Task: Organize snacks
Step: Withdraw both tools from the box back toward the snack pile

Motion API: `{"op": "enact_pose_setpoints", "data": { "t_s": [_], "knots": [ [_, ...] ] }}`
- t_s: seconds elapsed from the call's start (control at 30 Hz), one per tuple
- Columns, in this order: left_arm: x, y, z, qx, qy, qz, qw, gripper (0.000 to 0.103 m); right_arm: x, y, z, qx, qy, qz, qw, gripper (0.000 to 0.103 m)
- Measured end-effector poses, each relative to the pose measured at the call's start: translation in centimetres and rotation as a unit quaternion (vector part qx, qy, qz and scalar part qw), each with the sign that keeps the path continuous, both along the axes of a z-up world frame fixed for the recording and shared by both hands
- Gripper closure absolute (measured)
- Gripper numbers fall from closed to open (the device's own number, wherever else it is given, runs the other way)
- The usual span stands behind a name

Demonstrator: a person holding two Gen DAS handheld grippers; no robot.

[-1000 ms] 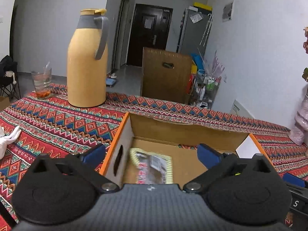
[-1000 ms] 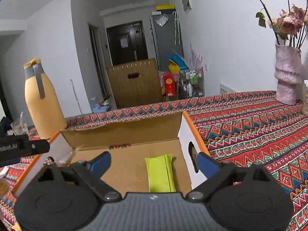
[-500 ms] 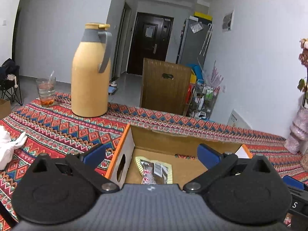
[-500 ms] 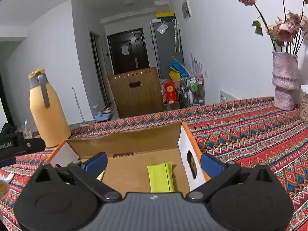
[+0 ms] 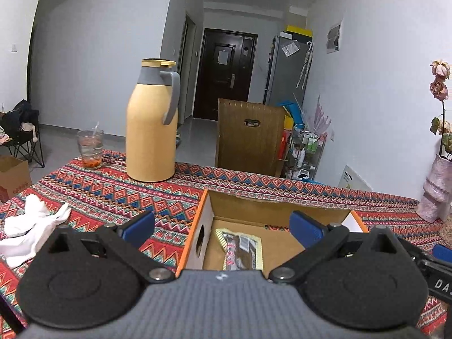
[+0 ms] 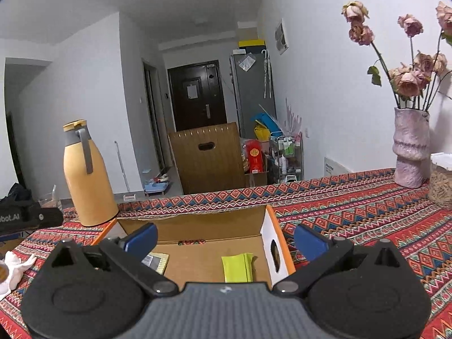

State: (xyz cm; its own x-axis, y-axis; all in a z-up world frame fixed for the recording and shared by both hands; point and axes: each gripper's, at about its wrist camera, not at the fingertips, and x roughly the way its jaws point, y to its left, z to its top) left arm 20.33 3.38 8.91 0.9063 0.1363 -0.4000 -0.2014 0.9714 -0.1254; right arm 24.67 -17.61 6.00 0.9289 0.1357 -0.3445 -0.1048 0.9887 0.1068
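An open cardboard box [image 5: 271, 213] [image 6: 197, 224] with orange edges sits on the patterned tablecloth. A clear-and-yellow snack packet [image 5: 240, 250] [image 6: 155, 262] lies flat at its left end, and a lime-green packet [image 6: 237, 267] lies at its right end. My left gripper [image 5: 223, 227] hovers open above the box's left side, holding nothing. Above the right side, my right gripper [image 6: 224, 236] is open and empty too. Each gripper's body hides the near part of the box.
A tall yellow thermos [image 5: 152, 124] [image 6: 86, 175] and a glass [image 5: 90, 148] stand at the back left. White cloth [image 5: 31, 226] lies at the left. A pink vase with dried roses [image 6: 411, 144] stands at the right. A wooden chair back [image 5: 250, 138] rises behind the table.
Both grippers have pulled up and back from the box, which now looks smaller and lower in view. The snack packet lies still on the box floor; it looked blurred one second ago.
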Motion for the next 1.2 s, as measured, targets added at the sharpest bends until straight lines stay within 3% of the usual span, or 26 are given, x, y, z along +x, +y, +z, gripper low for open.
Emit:
{"op": "enact_pose_setpoints", "data": {
  "t_s": [0.53, 1.1, 1.2],
  "knots": [
    [-9.0, 1.4, -2.8, 0.002, 0.023, -0.022, 0.9995, 0.000, -8.4, -0.3, -1.8, -0.006, 0.028, 0.008, 1.000, 0.000],
    [-15.7, 3.4, -7.8, 0.001, 0.074, -0.051, 0.9959, 0.000, -17.0, 4.6, -6.7, -0.041, 0.108, 0.060, 0.991, 0.000],
    [-16.8, 4.0, -8.5, 0.005, 0.079, -0.055, 0.9954, 0.000, -18.5, 5.7, -7.7, -0.040, 0.127, 0.073, 0.988, 0.005]
  ]
}}
